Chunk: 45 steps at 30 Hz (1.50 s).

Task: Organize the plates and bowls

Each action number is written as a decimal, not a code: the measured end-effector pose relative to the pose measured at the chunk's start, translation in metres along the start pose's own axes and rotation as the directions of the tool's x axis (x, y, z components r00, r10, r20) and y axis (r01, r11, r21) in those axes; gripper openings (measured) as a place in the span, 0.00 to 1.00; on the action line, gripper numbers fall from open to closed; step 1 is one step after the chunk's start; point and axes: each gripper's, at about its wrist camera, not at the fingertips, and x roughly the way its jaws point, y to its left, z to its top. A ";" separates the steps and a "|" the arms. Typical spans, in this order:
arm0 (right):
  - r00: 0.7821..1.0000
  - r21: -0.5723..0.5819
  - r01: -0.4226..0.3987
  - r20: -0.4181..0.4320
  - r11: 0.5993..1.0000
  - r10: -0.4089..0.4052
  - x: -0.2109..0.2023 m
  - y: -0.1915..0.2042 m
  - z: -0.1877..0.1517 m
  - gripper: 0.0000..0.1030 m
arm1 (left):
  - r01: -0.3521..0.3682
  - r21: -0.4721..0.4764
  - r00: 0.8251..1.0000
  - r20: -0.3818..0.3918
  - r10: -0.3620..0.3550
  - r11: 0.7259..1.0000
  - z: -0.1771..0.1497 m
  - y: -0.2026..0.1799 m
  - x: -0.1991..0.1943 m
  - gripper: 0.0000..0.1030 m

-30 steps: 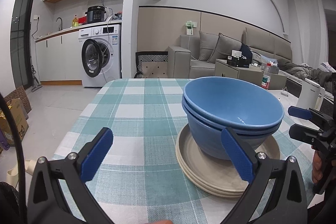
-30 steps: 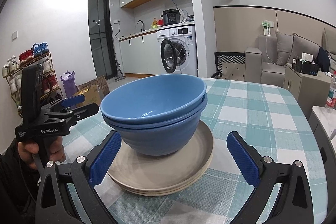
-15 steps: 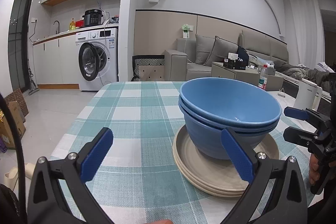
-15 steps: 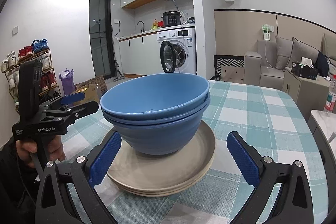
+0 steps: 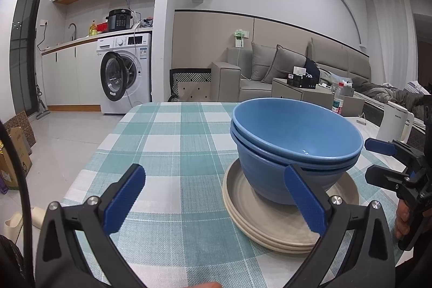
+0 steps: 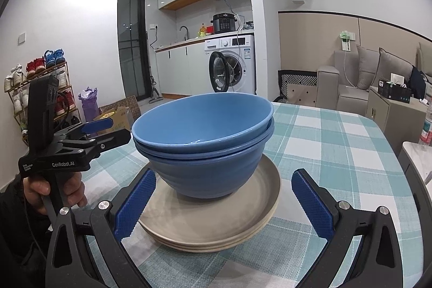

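Two blue bowls [image 5: 294, 145] [image 6: 205, 142] are nested and stand on a stack of beige plates [image 5: 243, 201] [image 6: 253, 204] on the teal checked tablecloth [image 5: 172, 142]. My left gripper [image 5: 213, 199] is open, to the left of the stack and near the table's front edge, with only its right finger in front of the bowls. My right gripper [image 6: 224, 201] is open too, its fingers standing either side of the plates' near rim without touching. Each gripper shows in the other's view: the right gripper [image 5: 378, 161] and the left gripper [image 6: 100, 131].
A white kettle [image 5: 394, 123] stands at the table's right end, a water bottle [image 5: 337, 99] behind it. Beyond the table are a washing machine [image 5: 124, 72], a grey sofa [image 5: 297, 72] and cardboard boxes [image 6: 118, 109] on the floor. A hand [image 6: 54, 190] holds the left gripper.
Both views have tilted a little, so the bowls and plates sit slightly lower in frame. Both grippers stay open and the stack has not moved.
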 end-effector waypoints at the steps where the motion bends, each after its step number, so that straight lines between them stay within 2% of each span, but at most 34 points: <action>1: 1.000 0.001 -0.003 -0.001 1.000 0.003 0.000 0.000 0.000 0.99 | 0.001 0.000 1.000 0.001 -0.001 1.000 0.000 0.000 0.000 1.00; 45: 1.000 -0.001 -0.006 -0.004 1.000 0.006 0.001 0.001 0.000 1.00 | 0.010 0.012 1.000 0.008 -0.010 1.000 -0.001 -0.001 -0.001 1.00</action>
